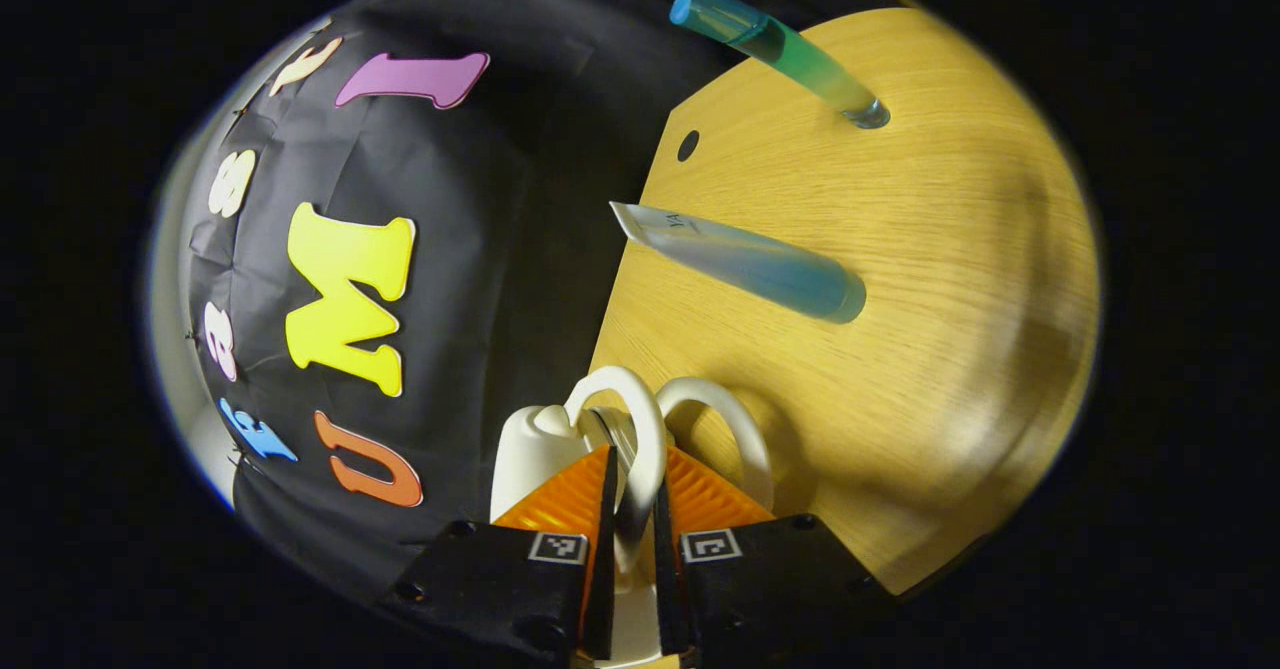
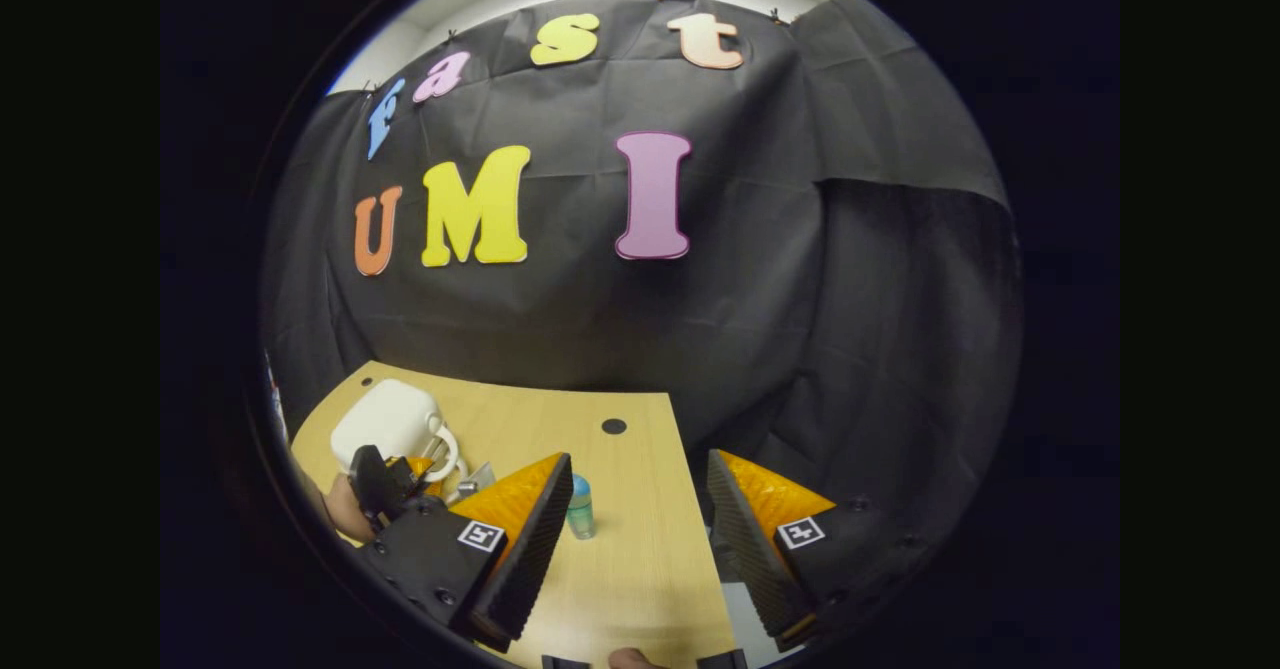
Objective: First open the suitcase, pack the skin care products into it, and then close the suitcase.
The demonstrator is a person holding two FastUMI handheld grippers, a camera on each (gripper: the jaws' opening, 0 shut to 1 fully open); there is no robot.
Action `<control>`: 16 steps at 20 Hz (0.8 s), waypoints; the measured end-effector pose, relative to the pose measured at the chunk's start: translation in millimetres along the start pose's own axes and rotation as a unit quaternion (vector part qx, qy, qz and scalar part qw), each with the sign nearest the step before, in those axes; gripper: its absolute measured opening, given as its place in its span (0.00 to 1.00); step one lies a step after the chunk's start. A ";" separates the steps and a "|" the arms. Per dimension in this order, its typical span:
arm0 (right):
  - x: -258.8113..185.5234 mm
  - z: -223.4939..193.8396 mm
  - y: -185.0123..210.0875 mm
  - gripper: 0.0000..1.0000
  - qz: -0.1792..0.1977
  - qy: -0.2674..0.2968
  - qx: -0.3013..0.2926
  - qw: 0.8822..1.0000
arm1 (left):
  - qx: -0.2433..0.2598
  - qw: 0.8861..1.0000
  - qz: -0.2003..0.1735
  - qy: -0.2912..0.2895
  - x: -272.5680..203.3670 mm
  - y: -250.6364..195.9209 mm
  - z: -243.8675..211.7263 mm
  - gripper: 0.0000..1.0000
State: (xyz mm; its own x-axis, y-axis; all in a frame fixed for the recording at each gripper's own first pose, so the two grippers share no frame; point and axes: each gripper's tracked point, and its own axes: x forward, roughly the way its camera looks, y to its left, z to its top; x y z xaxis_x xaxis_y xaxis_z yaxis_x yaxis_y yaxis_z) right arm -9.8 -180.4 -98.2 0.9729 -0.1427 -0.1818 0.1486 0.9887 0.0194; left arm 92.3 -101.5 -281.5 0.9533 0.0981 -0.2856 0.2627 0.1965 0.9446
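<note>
Closest to the lens in the left gripper view, the left gripper [image 1: 631,509] is clenching one white loop handle [image 1: 640,429] of the white suitcase [image 1: 535,449], with both fingers pressing on the loop from either side. Beside it, a second white loop handle [image 1: 725,419] is standing free, just clear of the fingers. That suitcase is sitting on the wooden table [image 1: 900,279] near its edge, against the black cloth wall [image 1: 500,249]. Farther along the table, a pale blue tube [image 1: 745,259] is lying on its side, its flat crimped end pointing toward the cloth. Well beyond it, a blue-green bottle [image 1: 780,49] with a blue cap is standing on the tabletop. A dark round hole [image 1: 688,145] is showing in the table near the corner.

In the right gripper view, the right gripper [image 2: 640,509] is hanging released, its fingers spread wide with only tabletop [image 2: 630,569] between them. The blue-green bottle [image 2: 580,507] is standing just beside the inner edge of one finger; whether it is touching cannot be determined. At the far left of the table, the white suitcase [image 2: 385,424] is resting with its lid down, its loop handle [image 2: 445,454] facing the other gripper [image 2: 400,484], which a hand [image 2: 345,509] is holding against it. The tube is appearing as a small pale shape next to that handle, too small to describe further.
</note>
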 end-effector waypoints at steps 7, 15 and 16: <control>0.0 15.4 29.1 0.80 0.002 -0.012 0.001 1.000 | -0.061 0.998 -0.020 -0.012 -10.4 34.2 -3.6 0.03; -4.5 28.8 72.8 0.80 -0.009 -0.031 -0.001 0.999 | -0.186 0.982 -0.017 -0.039 -34.1 131.9 -30.1 0.02; -4.5 30.5 81.0 0.81 -0.009 -0.031 -0.003 0.999 | -0.196 0.980 -0.022 -0.041 -33.6 144.6 -37.6 0.03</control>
State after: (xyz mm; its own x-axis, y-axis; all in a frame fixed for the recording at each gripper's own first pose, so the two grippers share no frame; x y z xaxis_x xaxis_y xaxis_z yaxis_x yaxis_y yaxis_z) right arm 3.3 -101.1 -65.9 0.9794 -0.1624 -0.1199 0.1650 0.9862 0.0117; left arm 92.7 -39.8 -141.4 0.9554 0.0067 -0.2953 0.2411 0.5599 0.7927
